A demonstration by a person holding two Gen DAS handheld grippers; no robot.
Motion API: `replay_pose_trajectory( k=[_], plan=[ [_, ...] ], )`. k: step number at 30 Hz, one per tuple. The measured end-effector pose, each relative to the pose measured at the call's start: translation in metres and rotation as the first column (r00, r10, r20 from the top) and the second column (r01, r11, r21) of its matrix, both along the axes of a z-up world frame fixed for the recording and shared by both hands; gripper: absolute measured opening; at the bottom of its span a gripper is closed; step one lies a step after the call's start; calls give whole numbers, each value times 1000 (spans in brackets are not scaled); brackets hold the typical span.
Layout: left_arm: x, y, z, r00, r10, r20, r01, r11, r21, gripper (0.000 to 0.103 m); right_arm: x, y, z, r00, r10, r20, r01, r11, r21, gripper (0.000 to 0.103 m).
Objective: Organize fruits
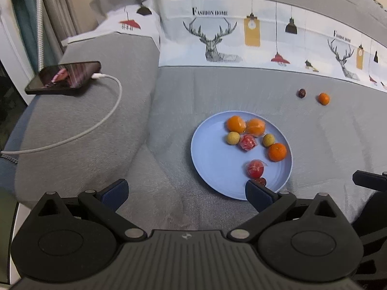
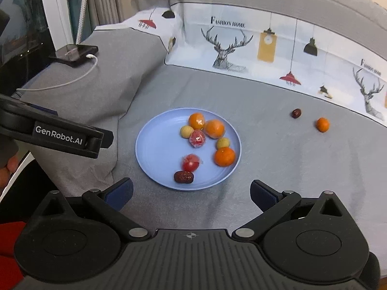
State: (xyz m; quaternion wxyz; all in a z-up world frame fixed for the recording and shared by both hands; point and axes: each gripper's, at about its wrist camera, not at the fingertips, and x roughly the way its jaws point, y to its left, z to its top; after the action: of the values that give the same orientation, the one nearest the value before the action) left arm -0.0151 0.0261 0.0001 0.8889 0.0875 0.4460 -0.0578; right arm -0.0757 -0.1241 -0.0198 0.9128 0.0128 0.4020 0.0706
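From the left wrist view, the left tool (image 1: 186,191) stands wide with nothing between its blue pads. The blue plate (image 1: 212,164) lies on the grey bed cover (image 1: 326,145), just past the tool and a bit to the right, and the right pad hides part of the plate's near rim. On the plate sit three oranges (image 1: 236,123), two small yellow fruits (image 1: 233,137) and two red wrapped fruits (image 1: 255,168). The dark date (image 1: 261,181) peeks out just behind the pad. This view shows the phone (image 1: 64,77) close on the left, with its white cable (image 1: 106,120) curling over the grey cushion. Far to the right, a small orange (image 1: 323,98) and a dark fruit (image 1: 301,93) lie loose on the cover, apart from the plate. From the right wrist view, the right tool (image 2: 191,193) is wide too and holds nothing. Here the whole plate (image 2: 157,149) shows, straight ahead, and the date (image 2: 183,177) lies clear at its near edge. The left tool (image 2: 72,140) pokes in from the left, well away from the plate. The cover between the plate and the two loose fruits (image 2: 322,124) is bare. The deer-print fabric (image 2: 241,46) stands along the far edge.
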Motion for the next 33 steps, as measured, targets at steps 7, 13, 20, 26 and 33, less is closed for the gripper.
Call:
replay_pose_trajectory(
  k=[7,13,20,26,33],
  plan=[
    [-21,-3,14,999,4,33,-4,1000,-9,103,-20,0,15,999,0,48,1,1000,-20,102],
    [-37,-2,26,997,17,77,-16,1000,-14,103,-31,2,22,997,11,82,-9,1000,-22,102],
    [-45,1,34,995,21,95,-18,999,-27,103,-40,5,29,994,16,111,-13,999,-32,102],
    [-47,2,36,995,18,100,-15,999,-31,103,-42,6,31,993,21,116,-17,999,-38,102],
    [-45,4,34,996,19,93,-16,999,-34,103,-40,7,30,994,18,108,-14,999,-37,102]
  ],
)
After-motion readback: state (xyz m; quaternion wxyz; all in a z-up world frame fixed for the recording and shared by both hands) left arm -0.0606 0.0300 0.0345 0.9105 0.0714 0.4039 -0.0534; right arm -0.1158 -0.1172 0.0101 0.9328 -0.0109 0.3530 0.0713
